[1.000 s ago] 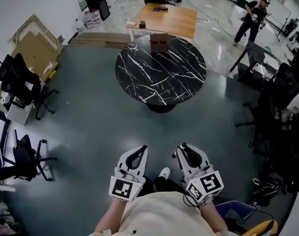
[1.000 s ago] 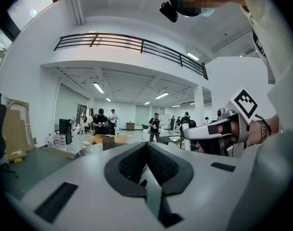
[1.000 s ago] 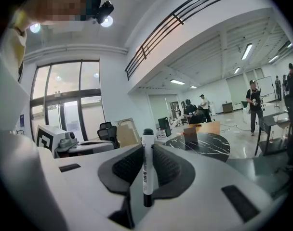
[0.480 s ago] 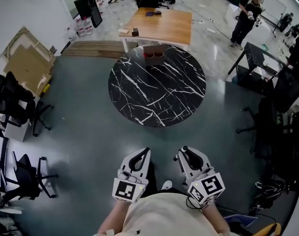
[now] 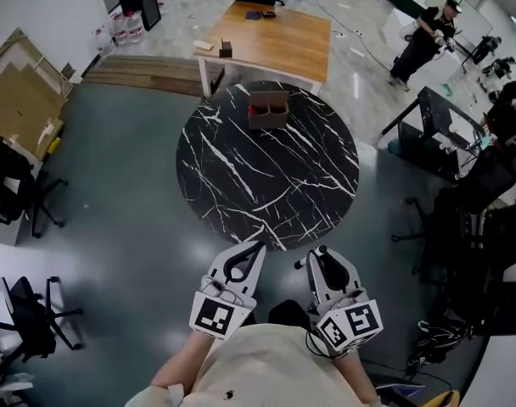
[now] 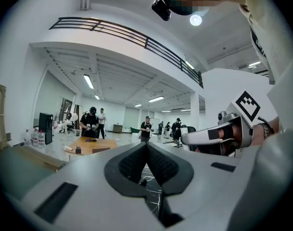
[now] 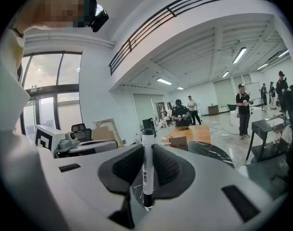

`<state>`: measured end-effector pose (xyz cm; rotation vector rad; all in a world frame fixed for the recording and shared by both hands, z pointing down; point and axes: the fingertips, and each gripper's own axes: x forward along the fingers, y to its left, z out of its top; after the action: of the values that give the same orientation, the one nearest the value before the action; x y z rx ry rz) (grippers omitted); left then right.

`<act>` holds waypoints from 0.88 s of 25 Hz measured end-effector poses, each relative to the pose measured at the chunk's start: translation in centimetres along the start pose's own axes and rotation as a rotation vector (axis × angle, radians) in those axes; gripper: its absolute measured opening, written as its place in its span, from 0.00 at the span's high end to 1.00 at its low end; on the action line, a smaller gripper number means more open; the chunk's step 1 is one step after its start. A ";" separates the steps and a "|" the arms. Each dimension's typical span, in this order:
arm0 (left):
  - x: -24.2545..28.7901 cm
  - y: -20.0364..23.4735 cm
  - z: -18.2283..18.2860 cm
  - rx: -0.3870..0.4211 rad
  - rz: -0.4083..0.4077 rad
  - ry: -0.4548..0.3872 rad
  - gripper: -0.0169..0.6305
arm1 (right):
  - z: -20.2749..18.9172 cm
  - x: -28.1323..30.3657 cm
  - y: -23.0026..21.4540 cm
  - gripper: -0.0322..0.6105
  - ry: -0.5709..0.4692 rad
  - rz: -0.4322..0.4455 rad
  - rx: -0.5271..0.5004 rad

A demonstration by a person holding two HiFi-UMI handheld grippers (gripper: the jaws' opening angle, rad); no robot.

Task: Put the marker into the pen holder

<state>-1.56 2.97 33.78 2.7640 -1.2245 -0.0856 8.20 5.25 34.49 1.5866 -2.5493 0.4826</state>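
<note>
The brown cardboard pen holder stands at the far side of a round black marble table; in the right gripper view the pen holder shows ahead beyond the jaws. My right gripper is shut on a white marker with a black cap, held upright between the pads. My left gripper is shut, and nothing is between its jaws. Both grippers are held close to the person's body, just short of the table's near edge.
Behind the round table stands a wooden table with small items on it. Office chairs and flat cardboard line the left. A dark desk and more chairs are on the right. A person stands at the back right.
The round table and pen holder have come nearer and lower in the head view as the person walks toward them. Both grippers stay shut in front of the body.
</note>
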 end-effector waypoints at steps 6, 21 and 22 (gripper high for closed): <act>3.4 4.5 0.9 -0.054 -0.013 -0.015 0.96 | 1.5 4.8 -1.1 0.83 0.018 -0.030 0.000; 16.4 12.9 -0.1 -0.054 0.129 0.023 0.96 | 4.5 18.5 -11.7 0.83 0.035 0.075 -0.005; 17.6 13.5 -0.3 -0.059 0.146 0.028 0.96 | 4.8 19.7 -12.8 0.83 0.036 0.091 -0.009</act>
<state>0.43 -19.01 35.79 2.6084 -1.3885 -0.0686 11.07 -18.31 37.60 1.4507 -2.6016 0.5029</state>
